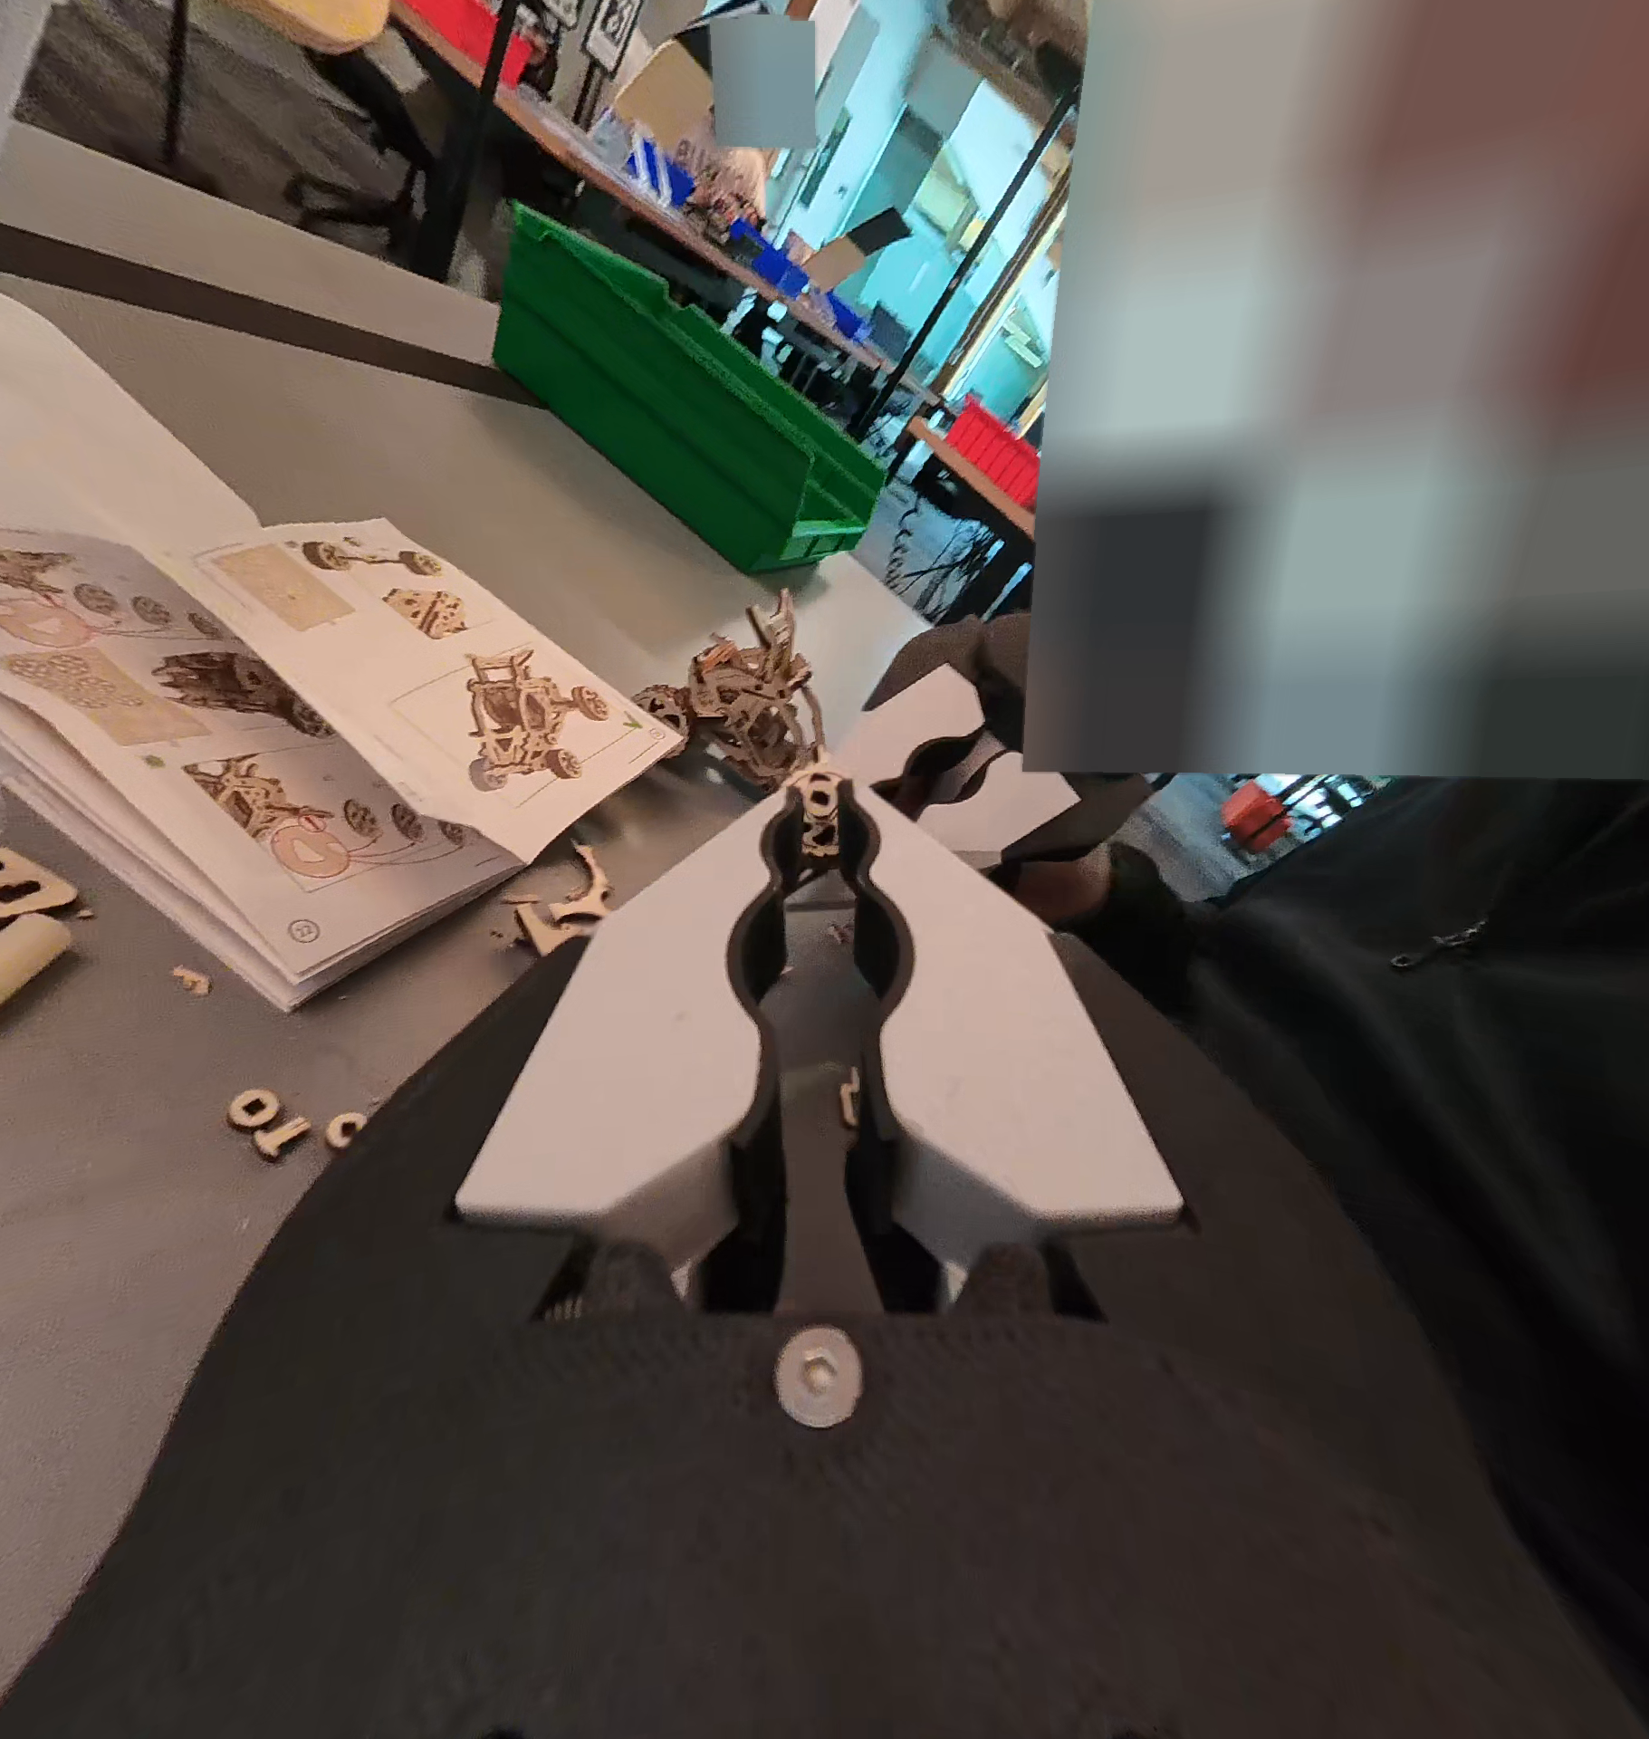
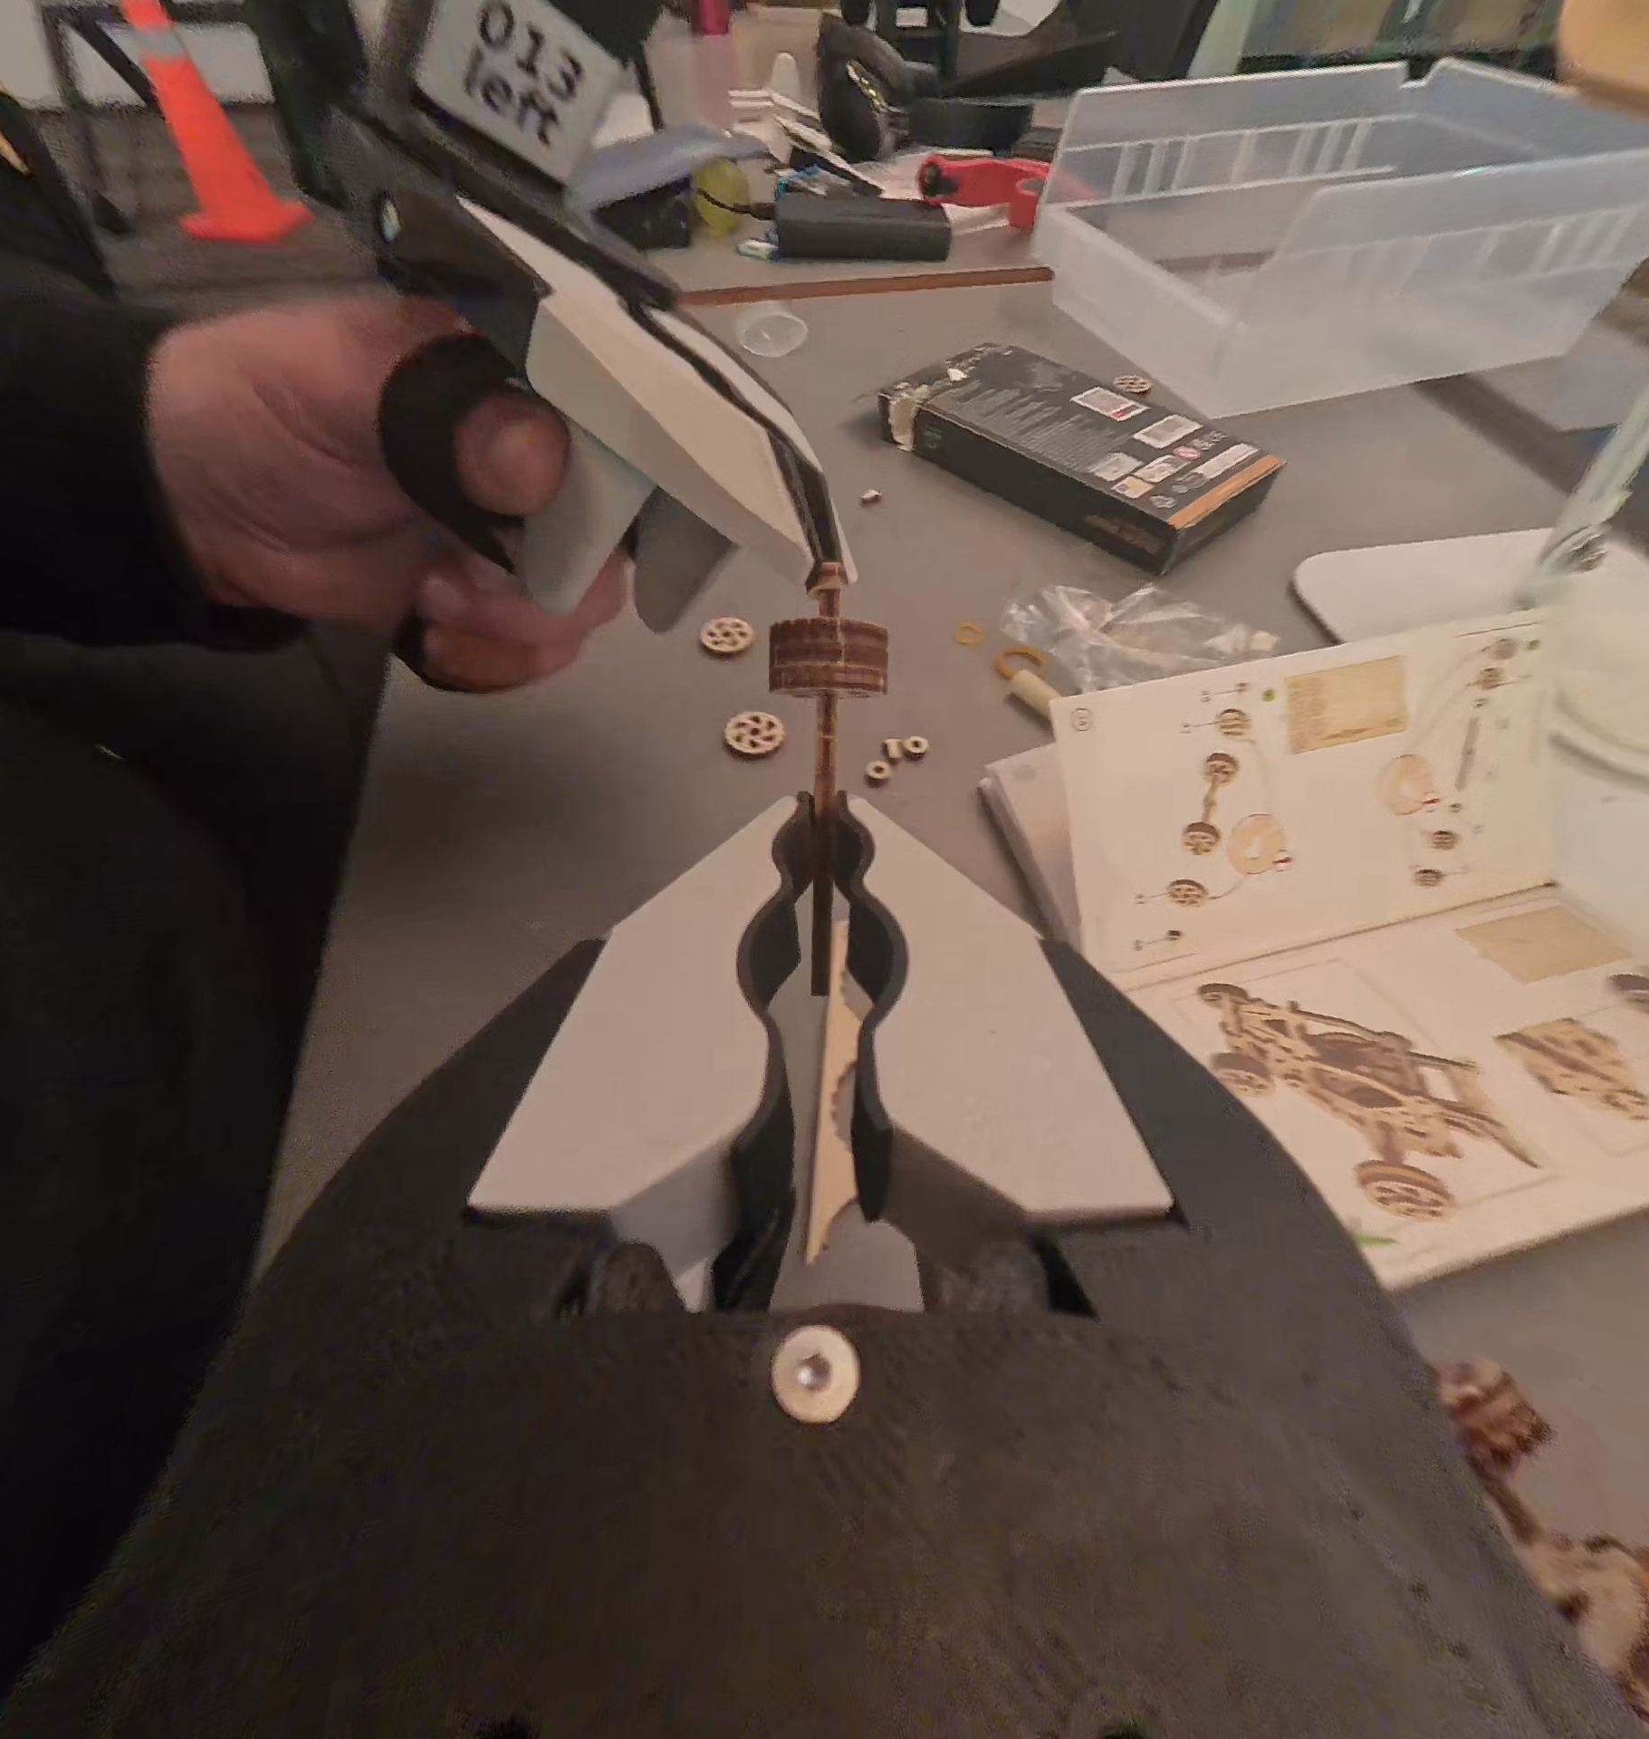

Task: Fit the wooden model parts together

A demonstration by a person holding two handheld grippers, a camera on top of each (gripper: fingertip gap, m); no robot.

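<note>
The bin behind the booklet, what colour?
Green, solid plastic; clearest in the left wrist view.

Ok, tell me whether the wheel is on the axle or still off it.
On. The wooden wheel is threaded on the thin axle, partway along, between the left gripper and the right gripper pinching its ends.

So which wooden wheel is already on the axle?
The thick dark wheel, threaded on the axle held between both grippers. The two pale spoked discs lie loose on the table.
</note>
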